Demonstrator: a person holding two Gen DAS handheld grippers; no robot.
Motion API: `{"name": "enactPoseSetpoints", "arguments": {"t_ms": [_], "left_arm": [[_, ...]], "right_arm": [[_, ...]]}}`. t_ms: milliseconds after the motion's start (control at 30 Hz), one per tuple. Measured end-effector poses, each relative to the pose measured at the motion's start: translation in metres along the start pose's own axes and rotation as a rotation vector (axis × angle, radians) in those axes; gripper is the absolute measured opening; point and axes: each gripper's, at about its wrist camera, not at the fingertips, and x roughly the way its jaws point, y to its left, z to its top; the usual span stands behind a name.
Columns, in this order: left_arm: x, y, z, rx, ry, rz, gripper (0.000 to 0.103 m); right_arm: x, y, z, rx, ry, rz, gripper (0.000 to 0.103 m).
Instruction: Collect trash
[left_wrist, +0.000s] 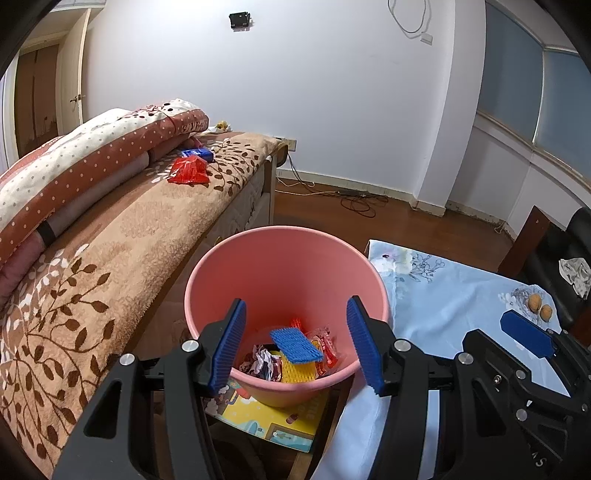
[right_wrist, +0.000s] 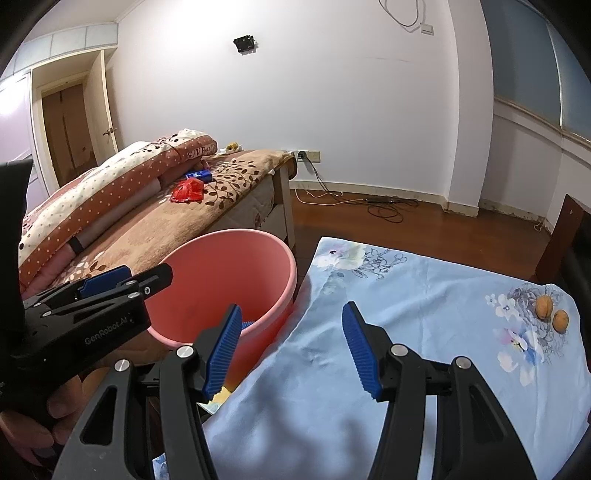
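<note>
My left gripper (left_wrist: 297, 301) hangs open over the pink bin (left_wrist: 280, 258), with nothing between its blue pads. Inside the bin lie a blue foam net (left_wrist: 295, 345), a yellow foam net (left_wrist: 295, 371), red wrappers (left_wrist: 327, 349) and crumpled paper (left_wrist: 260, 363). My right gripper (right_wrist: 291, 306) is open and empty above the edge of the blue floral cloth (right_wrist: 406, 314), just right of the bin (right_wrist: 221, 266). A red wrapper (left_wrist: 188, 170) and a blue wrapper (left_wrist: 199, 153) lie far off on the bed. Two walnuts (right_wrist: 552, 314) sit on the cloth's far right corner.
The bed (left_wrist: 129, 229) with a brown leaf blanket and a folded dotted quilt (left_wrist: 92, 147) runs along the left. The bin stands on a yellow picture sheet (left_wrist: 266, 417). Cables (right_wrist: 384, 206) trail over the wooden floor by the wall. A dark chair (left_wrist: 554, 251) stands at the right.
</note>
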Motion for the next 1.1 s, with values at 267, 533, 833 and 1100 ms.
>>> {"name": "enactPoseSetpoints", "arguments": {"t_ms": [267, 533, 833, 1100], "left_arm": [[-0.001, -0.003, -0.001, 0.005, 0.004, 0.002, 0.057], [0.002, -0.006, -0.002, 0.009, 0.015, 0.007, 0.057], [0.009, -0.006, -0.006, 0.003, 0.041, 0.013, 0.057], [0.011, -0.014, -0.008, 0.037, 0.047, 0.018, 0.057]], "right_arm": [[-0.001, 0.000, 0.000, 0.000, 0.000, 0.000, 0.056], [-0.001, -0.005, -0.002, 0.012, 0.007, 0.000, 0.056], [0.004, -0.010, -0.005, 0.027, 0.021, 0.001, 0.056], [0.006, -0.014, -0.007, 0.039, 0.027, 0.002, 0.056]]}}
